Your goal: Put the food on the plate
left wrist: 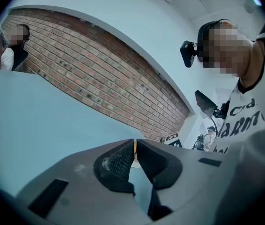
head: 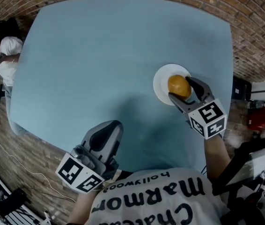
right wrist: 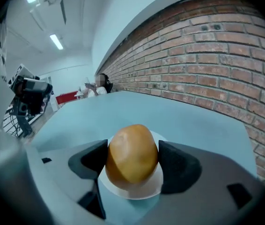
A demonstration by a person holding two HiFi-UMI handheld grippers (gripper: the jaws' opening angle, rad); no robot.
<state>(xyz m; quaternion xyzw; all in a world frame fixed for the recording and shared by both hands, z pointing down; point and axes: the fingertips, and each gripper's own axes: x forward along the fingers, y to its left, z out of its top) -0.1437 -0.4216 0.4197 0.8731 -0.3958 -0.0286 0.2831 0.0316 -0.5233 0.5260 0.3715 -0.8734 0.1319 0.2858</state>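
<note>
Right claw (head: 181,88) is gripping the orange food (head: 178,84) over the white plate (head: 161,82); left claw (head: 114,125) is hovering clenched, empty, well apart from it

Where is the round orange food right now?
Head view, right of centre: the round orange food is clamped in the right gripper, over the white plate.

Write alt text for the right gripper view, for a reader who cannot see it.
The right gripper is shut on a smooth orange-brown rounded food item, over a round white plate on a light blue table. A red brick wall runs along the right.
</note>
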